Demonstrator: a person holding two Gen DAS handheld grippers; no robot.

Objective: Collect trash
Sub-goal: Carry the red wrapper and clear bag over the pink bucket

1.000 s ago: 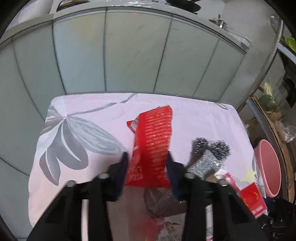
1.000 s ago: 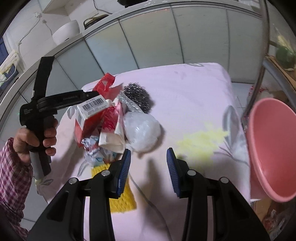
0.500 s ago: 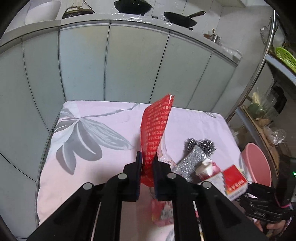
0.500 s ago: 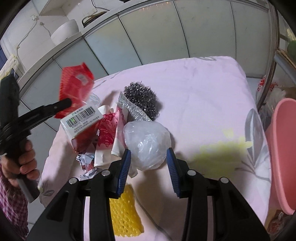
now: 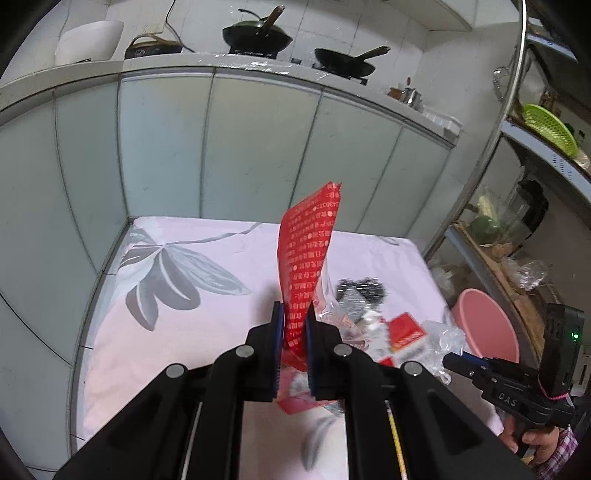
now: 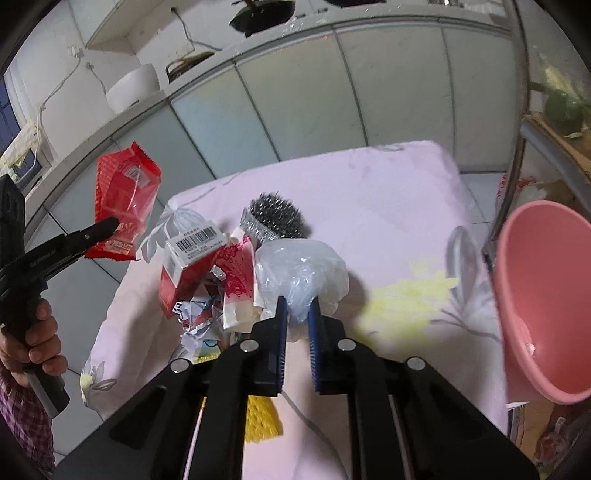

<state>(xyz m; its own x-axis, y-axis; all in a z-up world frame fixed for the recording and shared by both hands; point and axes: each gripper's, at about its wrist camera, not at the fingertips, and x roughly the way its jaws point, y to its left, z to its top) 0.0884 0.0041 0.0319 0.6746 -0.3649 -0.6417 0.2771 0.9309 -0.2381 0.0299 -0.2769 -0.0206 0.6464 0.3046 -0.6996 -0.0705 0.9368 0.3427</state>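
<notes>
1. Pale green cabinet fronts point(image 5: 258, 155) close off the far side of my table, which is covered by a pink floral cloth point(image 5: 207, 295); two dark pans point(image 5: 258, 35) sit on the counter above.
2. My left gripper point(image 5: 293, 325) has its jaws pinched nearly together on the lower end of a red wrapper point(image 5: 308, 251), which stands up tall and slightly twisted, clear of the cloth.
3. From the right wrist view I see that same wrapper hanging in the air off the cloth's left edge, with my left hand point(image 6: 26, 339) on the gripper's handle.
4. My right gripper point(image 6: 295, 321) has narrowed onto the near edge of a crumpled clear plastic bag point(image 6: 303, 269); the blue pads press the film on both sides, with the bag bulging out ahead of the tips on the cloth.
5. Just left of the bag lies the trash heap: a red-and-white carton point(image 6: 192, 258) with a barcode, crumpled paper scraps point(image 6: 199, 314) and a steel scourer point(image 6: 277, 218) behind.
6. Yellow foam netting point(image 6: 260, 421) lies under my right gripper's frame.
7. I see a pink basin point(image 6: 535, 295) off the table's right edge, tilted with its opening towards the cloth.
</notes>
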